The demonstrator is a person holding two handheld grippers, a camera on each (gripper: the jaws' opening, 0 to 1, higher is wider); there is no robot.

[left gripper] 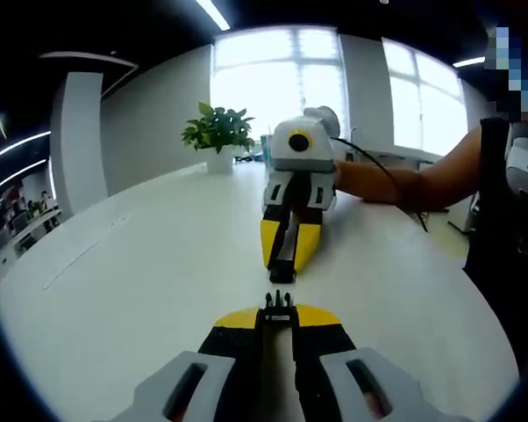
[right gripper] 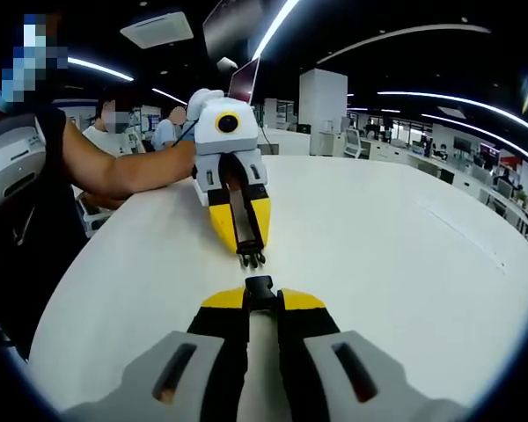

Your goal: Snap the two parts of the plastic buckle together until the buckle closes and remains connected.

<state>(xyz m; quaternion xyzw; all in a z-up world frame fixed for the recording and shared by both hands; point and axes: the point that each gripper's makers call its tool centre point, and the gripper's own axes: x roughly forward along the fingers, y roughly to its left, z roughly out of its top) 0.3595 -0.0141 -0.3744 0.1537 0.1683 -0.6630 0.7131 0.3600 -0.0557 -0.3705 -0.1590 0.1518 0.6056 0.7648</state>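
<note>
Currently the left claw (left gripper: 279, 318) grips the black pronged plastic buckle half (left gripper: 278, 301) over the white surface (left gripper: 141, 264); the right claw (right gripper: 260, 303) clamps the black socket half (right gripper: 259, 285). Tips nearly meeting, slight misalignment could jam the prongs.

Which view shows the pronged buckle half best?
The left gripper view: the pronged buckle half sits close at the left gripper tips, prongs outlined against the white table. The right gripper view shows it farther off, smaller, facing the socket half.

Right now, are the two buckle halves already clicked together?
No: in the right gripper view the pronged half held by the left gripper stands apart from the socket half in the right gripper.
</note>
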